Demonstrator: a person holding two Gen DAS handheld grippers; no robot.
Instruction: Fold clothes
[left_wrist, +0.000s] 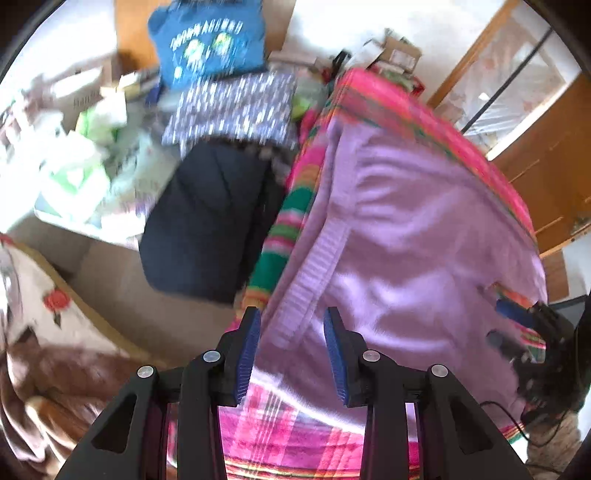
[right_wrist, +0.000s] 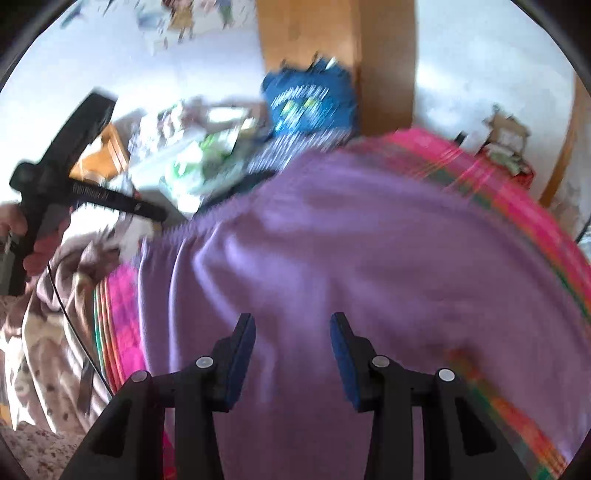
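Bright daylight washes the plain white walls (right_wrist: 480, 55); an orange-brown wooden door (right_wrist: 314, 48) stands between them, a glass-fronted wooden cabinet (left_wrist: 517, 85) alongside

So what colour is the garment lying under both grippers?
Lilac purple garment, clearest in the left wrist view.

sweater (left_wrist: 413, 236) on blanket (left_wrist: 284, 439), trousers (left_wrist: 207, 225) left

Soft matt lilac garment (left_wrist: 406, 229) with ribbed hem on woven pink plaid blanket (left_wrist: 291, 439)
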